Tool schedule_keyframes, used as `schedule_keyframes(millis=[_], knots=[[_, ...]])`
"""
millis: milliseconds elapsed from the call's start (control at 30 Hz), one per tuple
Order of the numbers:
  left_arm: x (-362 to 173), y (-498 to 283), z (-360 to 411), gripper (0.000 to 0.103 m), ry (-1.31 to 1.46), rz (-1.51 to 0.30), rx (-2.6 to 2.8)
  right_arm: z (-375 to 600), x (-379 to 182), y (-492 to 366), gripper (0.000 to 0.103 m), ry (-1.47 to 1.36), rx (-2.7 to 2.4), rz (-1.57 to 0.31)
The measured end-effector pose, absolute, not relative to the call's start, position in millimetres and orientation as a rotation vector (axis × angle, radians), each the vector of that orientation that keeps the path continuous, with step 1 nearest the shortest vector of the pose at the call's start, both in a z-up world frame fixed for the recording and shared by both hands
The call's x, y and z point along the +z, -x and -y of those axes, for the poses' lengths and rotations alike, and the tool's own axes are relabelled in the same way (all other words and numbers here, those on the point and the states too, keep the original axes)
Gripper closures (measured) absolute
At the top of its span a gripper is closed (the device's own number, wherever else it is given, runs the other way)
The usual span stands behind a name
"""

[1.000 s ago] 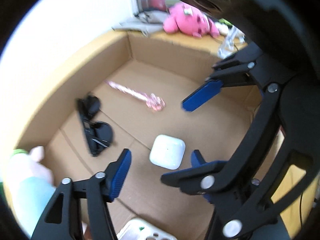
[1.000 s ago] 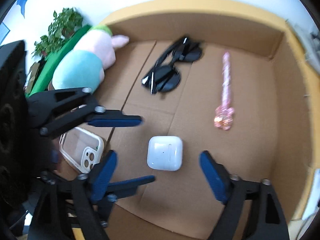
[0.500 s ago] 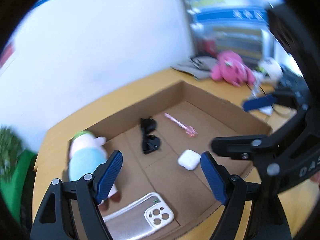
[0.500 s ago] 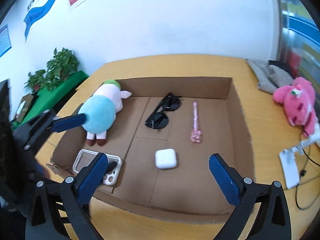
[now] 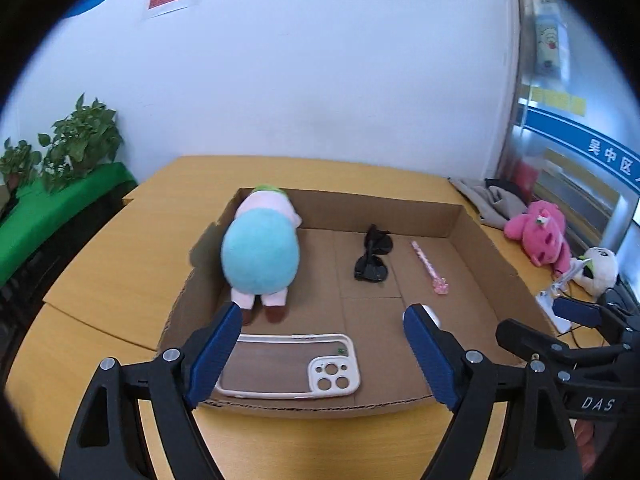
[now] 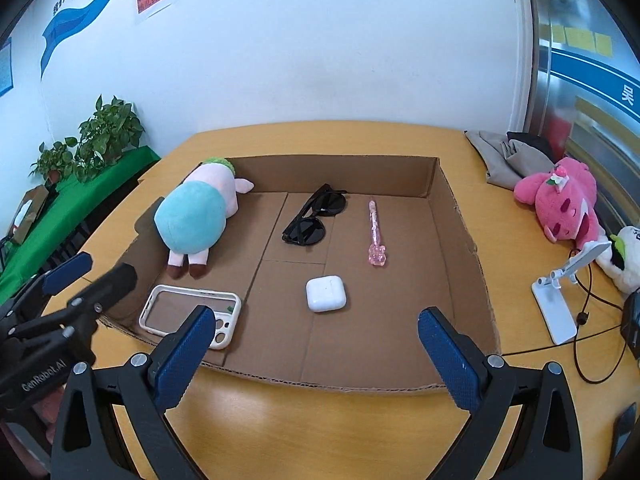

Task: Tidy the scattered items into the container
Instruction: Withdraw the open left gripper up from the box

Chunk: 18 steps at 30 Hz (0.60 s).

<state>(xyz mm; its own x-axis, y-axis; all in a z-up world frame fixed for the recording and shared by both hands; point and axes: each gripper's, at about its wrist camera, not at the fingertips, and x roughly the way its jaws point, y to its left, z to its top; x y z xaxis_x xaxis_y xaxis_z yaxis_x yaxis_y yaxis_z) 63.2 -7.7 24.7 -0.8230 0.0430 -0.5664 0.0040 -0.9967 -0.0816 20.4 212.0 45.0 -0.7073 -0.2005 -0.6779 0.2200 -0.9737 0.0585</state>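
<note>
A shallow cardboard box (image 6: 460,236) (image 5: 480,248) lies on the wooden table. Inside it lie a blue and pink plush toy (image 6: 192,216) (image 5: 260,252), black sunglasses (image 6: 314,220) (image 5: 374,258), a pink pen (image 6: 374,232) (image 5: 428,268), a white earbuds case (image 6: 326,294) (image 5: 432,314) and a white phone case (image 6: 188,314) (image 5: 292,364). My left gripper (image 5: 322,348) is open and empty above the box's near edge. My right gripper (image 6: 316,352) is open and empty above the near edge too.
On the table right of the box lie a pink plush toy (image 6: 560,200) (image 5: 540,232), a white panda plush (image 6: 628,256), a grey cloth (image 6: 504,156), a white phone stand (image 6: 560,300) and a black cable. Plants (image 6: 100,136) on a green cloth stand at far left.
Both grippers have pulled up and back from inside the box to above its near edge. The items in the box lie where they were.
</note>
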Motion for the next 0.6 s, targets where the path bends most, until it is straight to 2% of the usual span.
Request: schedule_keyframes(millis=[367, 600], knots=[[33, -24, -1, 0.019, 0.965, 0.031, 2.942, -203, 41, -5, 0.0, -1.023, -2.756, -0.096], [3, 2, -22, 0.019, 1.042, -0.089, 2.993, -192, 26, 12, 0.0, -1.007, -2.746, -0.214]])
